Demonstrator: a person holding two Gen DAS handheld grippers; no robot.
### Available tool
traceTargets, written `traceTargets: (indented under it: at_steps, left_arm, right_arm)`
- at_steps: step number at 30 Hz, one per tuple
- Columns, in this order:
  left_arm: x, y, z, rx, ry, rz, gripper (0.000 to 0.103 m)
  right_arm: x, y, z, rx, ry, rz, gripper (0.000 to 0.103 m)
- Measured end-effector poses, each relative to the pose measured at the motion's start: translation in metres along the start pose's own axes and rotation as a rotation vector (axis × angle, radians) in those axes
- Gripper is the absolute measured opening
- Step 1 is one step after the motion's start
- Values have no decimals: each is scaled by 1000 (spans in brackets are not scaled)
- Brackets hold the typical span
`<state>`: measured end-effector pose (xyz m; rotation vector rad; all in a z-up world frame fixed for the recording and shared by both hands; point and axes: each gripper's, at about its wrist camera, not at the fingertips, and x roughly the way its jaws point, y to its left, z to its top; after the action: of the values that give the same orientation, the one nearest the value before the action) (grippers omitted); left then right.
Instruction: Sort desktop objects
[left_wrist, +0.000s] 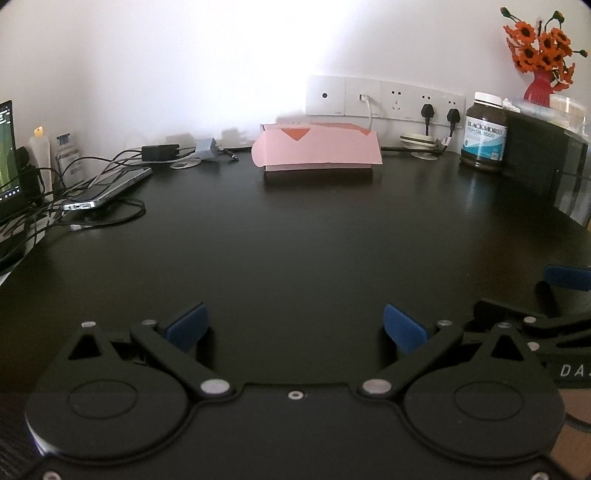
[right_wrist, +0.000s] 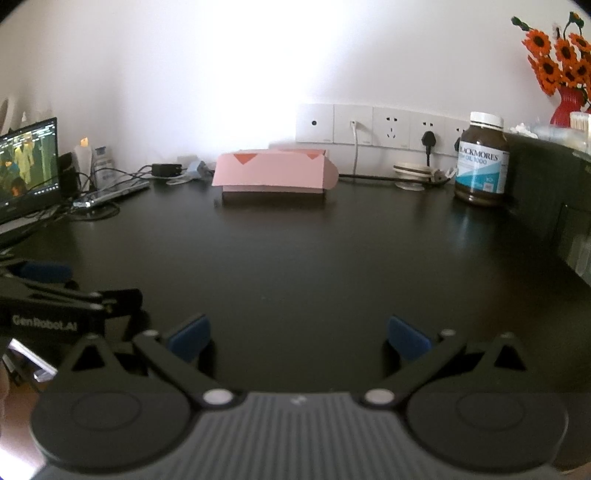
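Dark counter (left_wrist: 295, 240) under a white wall: a pink box (left_wrist: 317, 151) sits against the back, a brown supplement bottle (left_wrist: 484, 131) well to its right. Left tool (left_wrist: 295, 328) and right tool (right_wrist: 299, 338) hover near the front edge, jaws spread wide, empty. A steady, level reach toward the bottle looks wisest, clear of the cables (left_wrist: 92, 184).

"BLACKMORES" is printed on the label of the brown supplement bottle (right_wrist: 481, 162), which stands far ahead and to the right of the right tongs (right_wrist: 298, 339); beneath it "OIL 1000" can be read, the word before it being cut off. "GenRobot.AI" is written in pale letters on the black body of the left tongs (right_wrist: 48, 321), seen just left of the right tongs. In the left wrist view "DA" is legible on the right tongs' body (left_wrist: 570, 370).
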<state>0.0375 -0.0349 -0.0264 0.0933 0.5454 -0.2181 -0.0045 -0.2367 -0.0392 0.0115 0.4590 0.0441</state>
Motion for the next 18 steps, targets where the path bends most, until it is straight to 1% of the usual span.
traceTargets:
  at_steps: [10,18]
  left_arm:
    - [2,-1,1,23,-3,-36,103]
    - [2,-2,1,25,-4,-39,103]
  right_arm:
    - [1,0,-1,2,-4,-3,102]
    - [1,0,1,2,-3,-4,102]
